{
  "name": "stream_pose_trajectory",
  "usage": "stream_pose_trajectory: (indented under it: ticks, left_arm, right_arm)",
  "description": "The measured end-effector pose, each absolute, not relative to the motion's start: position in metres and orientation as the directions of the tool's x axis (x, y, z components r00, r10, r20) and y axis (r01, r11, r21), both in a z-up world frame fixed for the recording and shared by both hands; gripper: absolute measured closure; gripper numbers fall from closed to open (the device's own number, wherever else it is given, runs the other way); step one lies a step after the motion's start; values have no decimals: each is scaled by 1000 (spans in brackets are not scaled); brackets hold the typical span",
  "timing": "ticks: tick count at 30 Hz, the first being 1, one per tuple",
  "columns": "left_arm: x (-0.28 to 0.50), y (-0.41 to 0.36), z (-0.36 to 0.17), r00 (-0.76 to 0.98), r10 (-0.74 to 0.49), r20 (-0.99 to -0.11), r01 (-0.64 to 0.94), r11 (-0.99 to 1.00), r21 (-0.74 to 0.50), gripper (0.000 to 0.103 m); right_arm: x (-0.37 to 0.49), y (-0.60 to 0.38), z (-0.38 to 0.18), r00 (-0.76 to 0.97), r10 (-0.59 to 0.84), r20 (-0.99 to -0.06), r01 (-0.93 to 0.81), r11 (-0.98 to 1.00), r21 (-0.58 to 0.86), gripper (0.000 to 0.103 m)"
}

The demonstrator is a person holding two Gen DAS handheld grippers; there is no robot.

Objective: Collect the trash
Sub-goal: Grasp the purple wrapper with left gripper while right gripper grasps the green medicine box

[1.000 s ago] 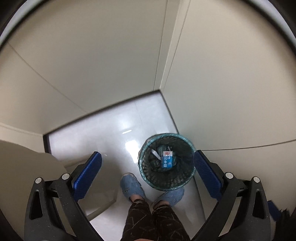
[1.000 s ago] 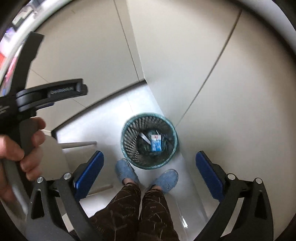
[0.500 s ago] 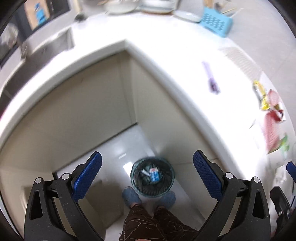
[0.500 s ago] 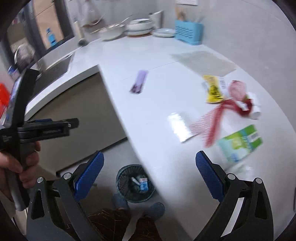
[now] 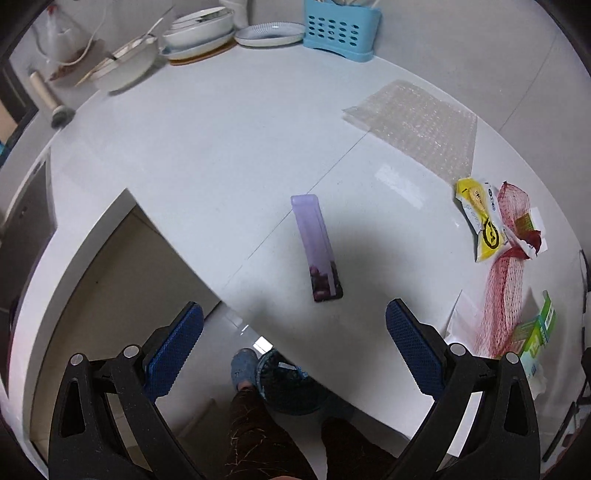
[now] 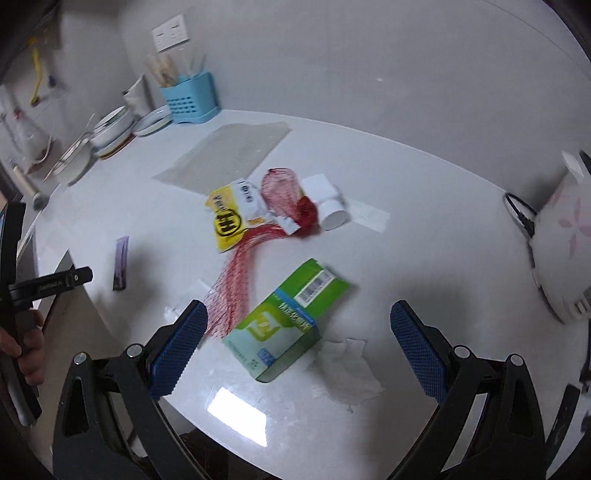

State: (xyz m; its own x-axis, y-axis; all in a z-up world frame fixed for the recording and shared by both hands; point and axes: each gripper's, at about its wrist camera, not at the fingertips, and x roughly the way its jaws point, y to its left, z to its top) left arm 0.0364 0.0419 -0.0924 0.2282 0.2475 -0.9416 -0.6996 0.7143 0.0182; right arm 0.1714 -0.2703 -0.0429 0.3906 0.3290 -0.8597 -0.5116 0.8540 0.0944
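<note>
A long purple wrapper [image 5: 317, 245] lies on the white counter [image 5: 221, 166], just ahead of my open, empty left gripper [image 5: 293, 341]. The teal mesh bin [image 5: 284, 384] shows on the floor under the counter edge. My right gripper [image 6: 295, 345] is open and empty above a green and white carton [image 6: 286, 319]. Beyond it lie a red net bag [image 6: 255, 254], a yellow packet [image 6: 229, 218], a white roll [image 6: 330, 206] and crumpled tissue [image 6: 349, 365]. The same purple wrapper [image 6: 121, 263] is at the left.
A blue utensil caddy [image 5: 340, 27], plates and bowls [image 5: 199, 35] stand at the back. A sheet of bubble wrap [image 5: 417, 125] lies on the counter. A white floral appliance [image 6: 561, 243] stands at the right. The person's legs [image 5: 266, 435] are below.
Both grippers have swung up from the floor bin to face the counter top. The trash on the counter has come into view. Both stay open.
</note>
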Motion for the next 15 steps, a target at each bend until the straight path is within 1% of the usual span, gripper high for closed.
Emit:
stream_pose_trajectory:
  ticks: [3, 5, 6, 9, 12, 15]
  left_arm:
    - [56, 58, -106, 203, 216, -955, -663, 748, 28, 6]
    - [65, 68, -115, 186, 199, -962, -644, 764, 33, 6]
    - [68, 72, -119, 176, 190, -966, -637, 770, 35, 6]
    - [80, 83, -129, 158, 156, -975, -619, 785, 25, 6]
    - [93, 92, -138, 138, 149, -979, -609, 792, 35, 6]
    - [102, 97, -147, 108, 147, -983, -607, 793, 52, 6]
  right_arm:
    - [184, -274, -47, 380, 288, -879, -391, 911, 129, 8]
    - [190, -270, -50, 378, 252, -891, -331, 935, 124, 8]
    - [193, -266, -54, 366, 221, -904, -302, 947, 109, 8]
    - [202, -257, -70, 301, 191, -934, -221, 967, 126, 8]
    - [210, -246, -80, 285, 131, -950, -173, 981, 83, 12]
    - [216, -239, -90, 258, 97, -961, -155, 986, 58, 13]
